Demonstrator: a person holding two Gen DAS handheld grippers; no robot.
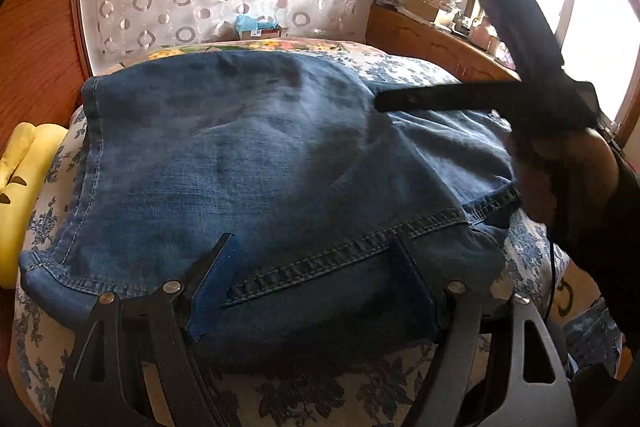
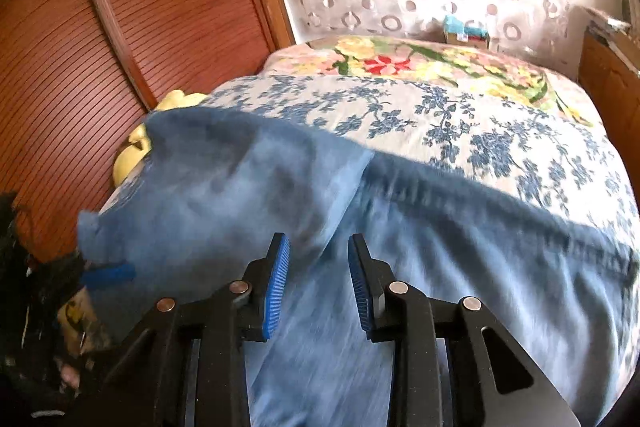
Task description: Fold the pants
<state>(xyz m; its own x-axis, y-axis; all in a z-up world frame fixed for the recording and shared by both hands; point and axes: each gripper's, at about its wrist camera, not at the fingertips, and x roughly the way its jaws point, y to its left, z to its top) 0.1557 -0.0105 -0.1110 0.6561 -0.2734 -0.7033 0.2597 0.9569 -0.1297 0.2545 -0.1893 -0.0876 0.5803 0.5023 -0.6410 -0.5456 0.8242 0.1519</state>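
The jeans (image 1: 256,163) lie folded on the bed (image 2: 460,115), a hemmed edge nearest the left wrist camera. The left gripper (image 1: 316,267) stands wide with its jaws straddling that near edge, the denim between them but not visibly pinched. The right gripper (image 2: 319,283) hangs above the jeans with jaws partly apart and nothing between the pads (image 2: 276,291); that view is blurred.

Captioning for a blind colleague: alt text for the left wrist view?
Folded jeans lie on a floral bedspread, the open left gripper straddling the near hem. The right gripper hangs over their right side.
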